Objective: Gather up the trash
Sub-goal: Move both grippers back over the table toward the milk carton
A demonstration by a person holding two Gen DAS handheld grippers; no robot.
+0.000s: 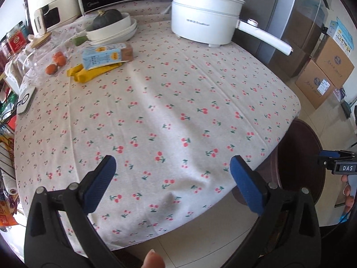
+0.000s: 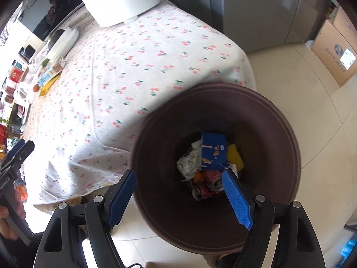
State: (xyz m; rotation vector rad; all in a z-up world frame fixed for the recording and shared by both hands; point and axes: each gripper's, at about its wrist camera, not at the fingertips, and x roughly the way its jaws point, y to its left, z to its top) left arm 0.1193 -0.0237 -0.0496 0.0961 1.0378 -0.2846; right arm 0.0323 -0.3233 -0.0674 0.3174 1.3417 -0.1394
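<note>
My left gripper [image 1: 173, 163] is open and empty above the cherry-print tablecloth [image 1: 178, 102], close to the table's near edge. Far back left on the table lie a light blue carton [image 1: 107, 55], a yellow cloth [image 1: 89, 72] and small oranges [image 1: 55, 62] in clear plastic. My right gripper [image 2: 178, 175] is open and empty over the mouth of a brown bin [image 2: 279, 120] on the floor beside the table. Inside the bin are a dark blue carton [image 2: 213, 149], crumpled tissue [image 2: 189, 162], crushed red cans [image 2: 209, 187] and a yellow sponge [image 2: 234, 156].
A white electric pot [image 1: 200, 22] with a long handle stands at the back of the table. Stacked white bowls [image 1: 116, 31] hold a green pumpkin. A white device [image 1: 26, 100] lies at the left edge. Cardboard boxes [image 1: 323, 71] stand on the tiled floor to the right.
</note>
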